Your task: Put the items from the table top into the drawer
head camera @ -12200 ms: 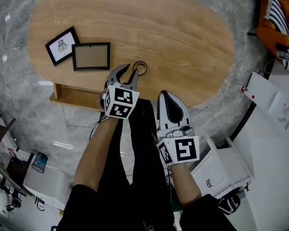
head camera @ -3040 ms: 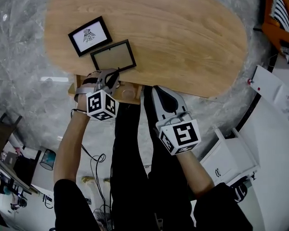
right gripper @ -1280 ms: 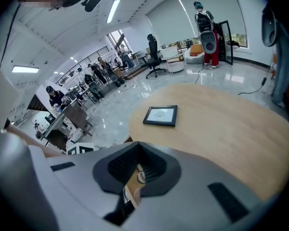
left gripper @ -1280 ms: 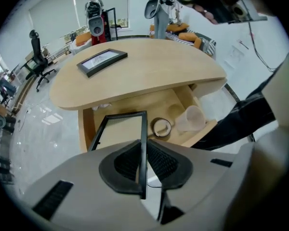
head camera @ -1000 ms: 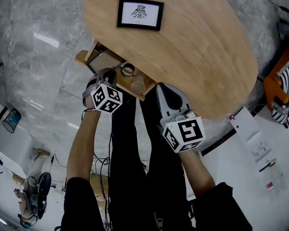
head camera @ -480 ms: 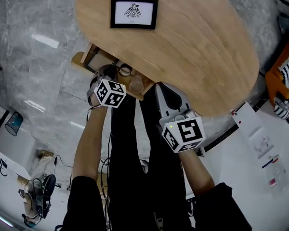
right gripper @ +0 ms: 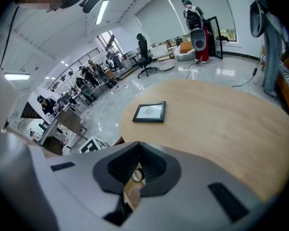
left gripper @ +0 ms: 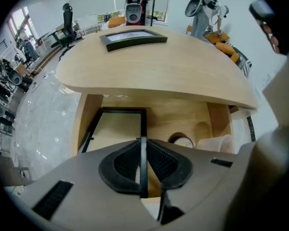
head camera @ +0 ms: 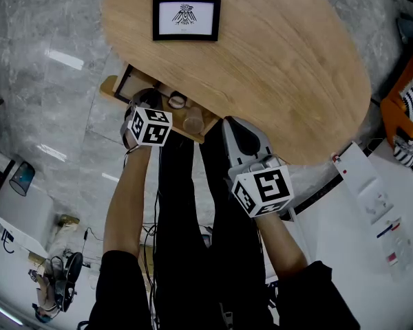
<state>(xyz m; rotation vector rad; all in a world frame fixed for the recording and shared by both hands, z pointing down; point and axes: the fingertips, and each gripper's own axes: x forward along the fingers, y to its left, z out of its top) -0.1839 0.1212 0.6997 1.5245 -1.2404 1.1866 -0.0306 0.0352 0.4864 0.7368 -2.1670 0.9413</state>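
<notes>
The dark frame [left gripper: 116, 129] lies in the open drawer [left gripper: 216, 123] under the desk [head camera: 282, 60]. The left gripper [left gripper: 142, 144] has its fingers pinching the frame's edge. The right gripper [right gripper: 136, 150] has its fingers together, empty.

In the head view, the table [head camera: 275, 67] hides the back of the drawer [head camera: 208, 124]. The left gripper [head camera: 149, 102] covers its own jaws and 1 end of the frame [head camera: 132, 81]. In its own view, its body cuts off half the ring [left gripper: 183, 140] and part of the cup [left gripper: 216, 143]. The right gripper [right gripper: 138, 148] hides all but 1 thin strip of drawer. The far people [right gripper: 82, 83] are too small to tell.
</notes>
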